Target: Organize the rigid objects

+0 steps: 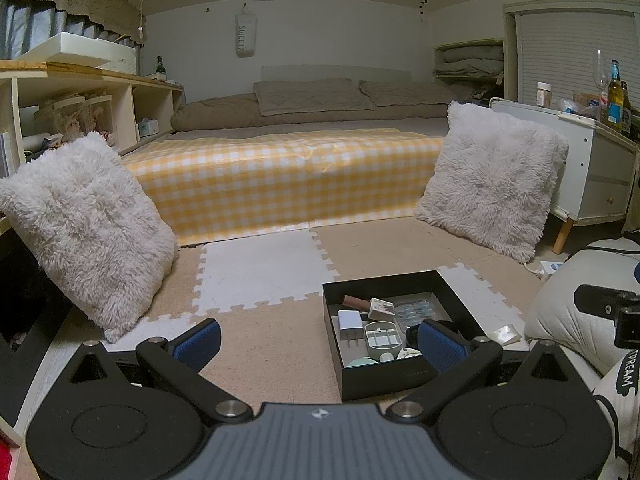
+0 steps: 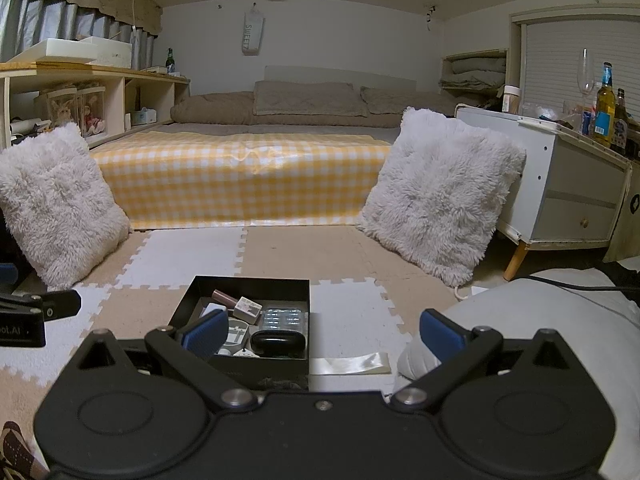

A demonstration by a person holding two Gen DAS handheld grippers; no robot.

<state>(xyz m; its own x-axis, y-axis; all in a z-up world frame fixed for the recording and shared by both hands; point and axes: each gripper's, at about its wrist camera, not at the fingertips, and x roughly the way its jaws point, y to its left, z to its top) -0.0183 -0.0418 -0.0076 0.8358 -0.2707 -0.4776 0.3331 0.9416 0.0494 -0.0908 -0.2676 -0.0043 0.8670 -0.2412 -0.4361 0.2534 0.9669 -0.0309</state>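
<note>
Room: we see a bedroom floor of tan and white puzzle mats, with a yellow checked bed cover beyond both pairs of jaws and a fluffy white cushion leaning at each side.

Left gripper: we find its jaws spread wide, the blue pads far apart, nothing between them and nothing touched.

Right gripper: we find these jaws equally wide, also empty and touching nothing.

Black box: it sits on the mat, open-topped. From the left wrist it lies ahead and toward the right-hand jaw, whose pad overlaps its near right corner in view. From the right wrist the box lies ahead and toward the left-hand jaw, whose pad covers its near left part.

Contents: we make out a white charger plug, a pale divided tray, a brown tube, a small white block and a blister pack; a glossy black case shows at the near side from the right wrist. Other small pieces are too hidden to name.

Beside the box: a shiny flat sheet lies on the mat just to its right, between the right gripper's jaws in view.

Far right of the jaws: a white cabinet carries bottles.
</note>
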